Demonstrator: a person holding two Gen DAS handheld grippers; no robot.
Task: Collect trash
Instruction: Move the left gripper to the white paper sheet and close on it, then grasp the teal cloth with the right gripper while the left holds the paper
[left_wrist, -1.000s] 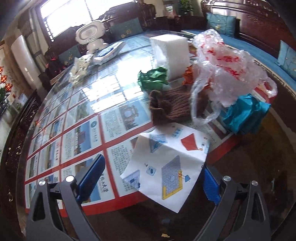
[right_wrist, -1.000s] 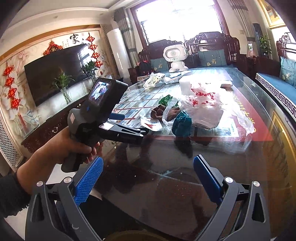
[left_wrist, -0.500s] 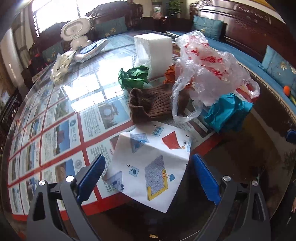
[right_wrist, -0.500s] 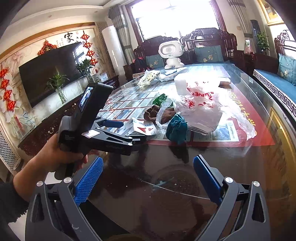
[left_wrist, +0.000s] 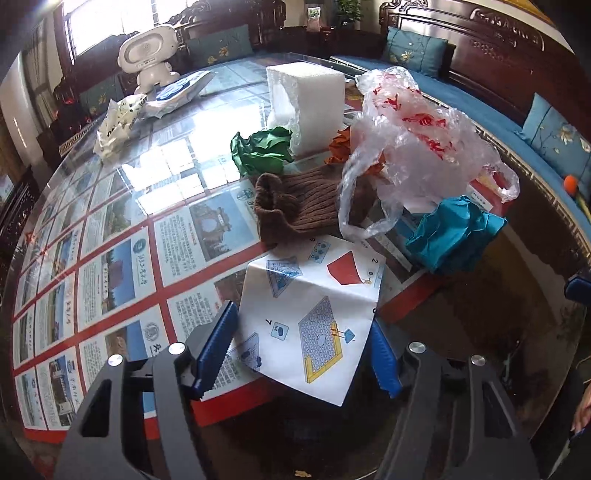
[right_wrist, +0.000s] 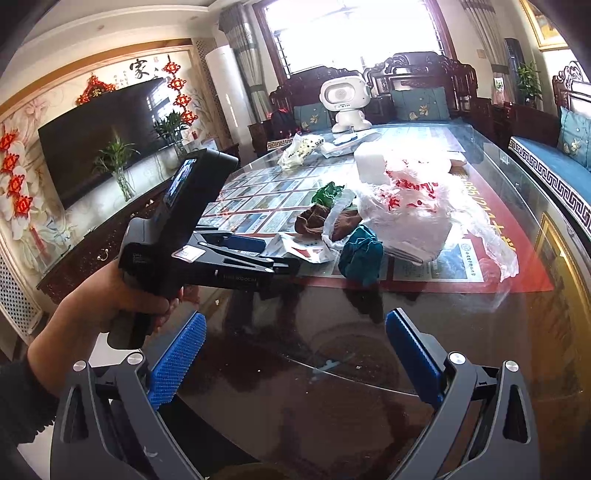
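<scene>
Apparently flat, instruction sheet (left_wrist: 314, 314) lies lengthwise between left gripper (left_wrist: 301, 347) fingers.

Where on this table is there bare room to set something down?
Bare: the dark glass ahead of the right gripper, and the poster grid left of the brown knit. Crowded: around the plastic bag and foam block.

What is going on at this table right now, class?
A person is clearing litter from a glass-topped table with two handheld grippers. The left gripper is open, its blue fingers on either side of a printed instruction sheet at the near edge, not yet closed on it. The right gripper is open and holds nothing, set back over the dark tabletop. A brown knitted item, crumpled green paper, crumpled teal paper, a plastic bag and a foam block lie beyond.
</scene>
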